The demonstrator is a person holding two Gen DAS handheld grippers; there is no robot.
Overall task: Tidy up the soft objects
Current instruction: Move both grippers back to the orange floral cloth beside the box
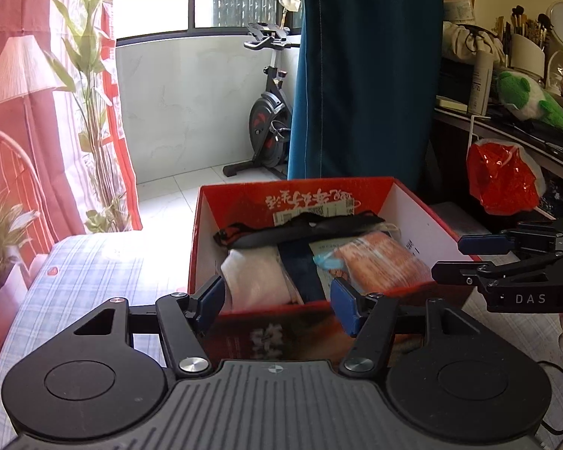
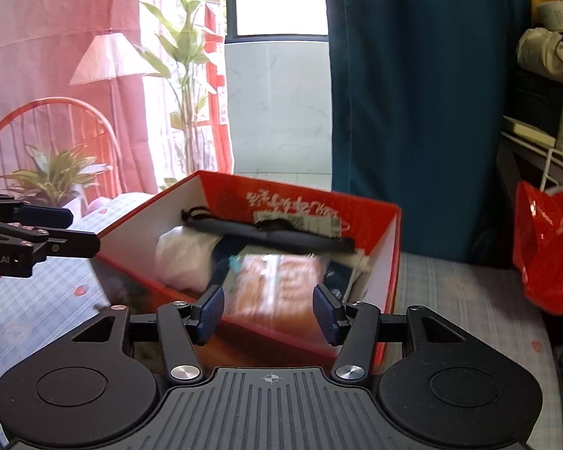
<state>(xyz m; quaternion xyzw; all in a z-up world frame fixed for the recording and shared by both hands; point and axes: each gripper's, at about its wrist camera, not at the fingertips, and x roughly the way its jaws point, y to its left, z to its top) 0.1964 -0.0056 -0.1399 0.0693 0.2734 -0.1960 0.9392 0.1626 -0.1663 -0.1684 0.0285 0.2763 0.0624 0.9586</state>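
A red cardboard box point(image 1: 206, 232) with white inner walls stands open on the checked bedsheet; it also shows in the right wrist view point(image 2: 390, 262). Inside lie a white cloth bundle point(image 1: 255, 277), a dark blue folded cloth point(image 1: 300, 270), an orange packet in clear wrap point(image 1: 379, 262) and a black strap point(image 1: 311, 230) across the back. My left gripper point(image 1: 277, 300) is open and empty at the box's near wall. My right gripper point(image 2: 268, 309) is open and empty over the box's near corner, with the orange packet point(image 2: 277, 281) just beyond it.
A red plastic bag point(image 1: 501, 176) hangs at the right by a cluttered shelf with a green plush toy point(image 1: 525, 93). A teal curtain point(image 1: 364, 75) hangs behind the box. An exercise bike point(image 1: 268, 112) stands on the balcony. A lamp and plants are at the left.
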